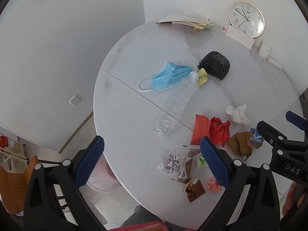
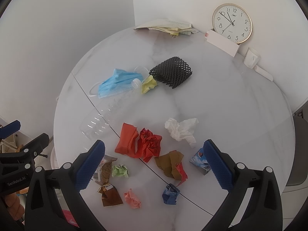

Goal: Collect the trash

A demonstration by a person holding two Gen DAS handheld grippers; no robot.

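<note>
Tongs on both sides are spread wide and gripping nothing: the left tongs [image 1: 152, 161] hover over the tabletop's [image 1: 134, 61] near-left edge, the right tongs [image 2: 154, 163] over the near middle, neither touching any trash. Trash is scattered all over: one clear bottle [image 1: 176, 104] lying on its side mid-tabletop, its cap end against one blue face mask [image 1: 169, 78] and one yellow paper wad [image 1: 202, 77], with one black foam net [image 2: 172, 71] just behind. Nearer, one white tissue [image 2: 182, 129], two red papers [image 2: 138, 142], one brown wrapper [image 2: 172, 163], one green wad [image 2: 120, 171], one pink wad [image 2: 132, 198], one blue crumpled wrapper [image 2: 170, 194]. A clear snack bag [image 1: 174, 162] and a blue-white packet [image 2: 200, 162] are partly hidden behind the tong pads. At the far edge sit one clock [image 2: 232, 23] and a paper stack [image 2: 167, 27].
</note>
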